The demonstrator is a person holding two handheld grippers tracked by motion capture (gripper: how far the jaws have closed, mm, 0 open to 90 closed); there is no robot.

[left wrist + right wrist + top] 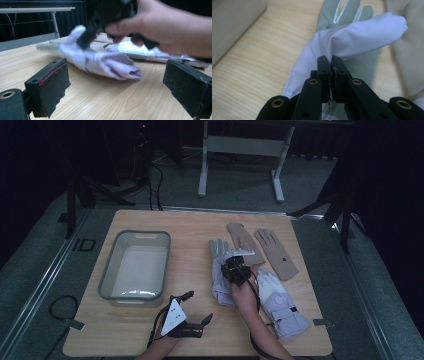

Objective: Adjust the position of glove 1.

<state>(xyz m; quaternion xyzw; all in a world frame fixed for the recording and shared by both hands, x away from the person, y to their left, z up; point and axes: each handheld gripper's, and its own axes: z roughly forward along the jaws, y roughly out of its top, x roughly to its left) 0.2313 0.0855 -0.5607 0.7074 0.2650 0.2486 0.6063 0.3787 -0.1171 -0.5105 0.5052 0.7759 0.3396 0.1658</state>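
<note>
**While pinched: lilac glove is soft, light and floppy**

With my right gripper point(331, 65) clenched on a fold of the lilac glove point(352, 37), the jaws meet almost flat, so there is only thin cloth between them. The glove lies near the middle of the table point(200, 330), right of the grey tub point(135, 265), just beside its mate point(280, 305) and in front of two tan gloves point(262, 247).

Handling, my read:
- Light. The pinched fold tents up easily while the rest sags onto the wood.
- Soft, no stiffness. It drapes and folds over itself; the cuff end in the left gripper view looks bunched.
- Outer fabric looks smooth, maybe a bit slick. A shallow pinch could slip, so bite deep into the fold.
- Not fragile. No harm from a firm grip.
- Best hold: mid-body or the cuff, where the cloth doubles up. Fingers are thin and would dangle.
- It overlaps a grey glove point(344, 12); lifting may drag that along.

My left gripper point(194, 309) hangs released, jaws wide apart, nothing between them, low over the near edge of the table.

Surface: pale wood-grain tabletop, flat, matte, decent friction against cloth. The tub is open-topped with plain walls, so a drop-in looks easy.

Room: dim. Grey carpet around the table, a white desk frame point(240, 155) behind, cables on the floor at far left.
</note>
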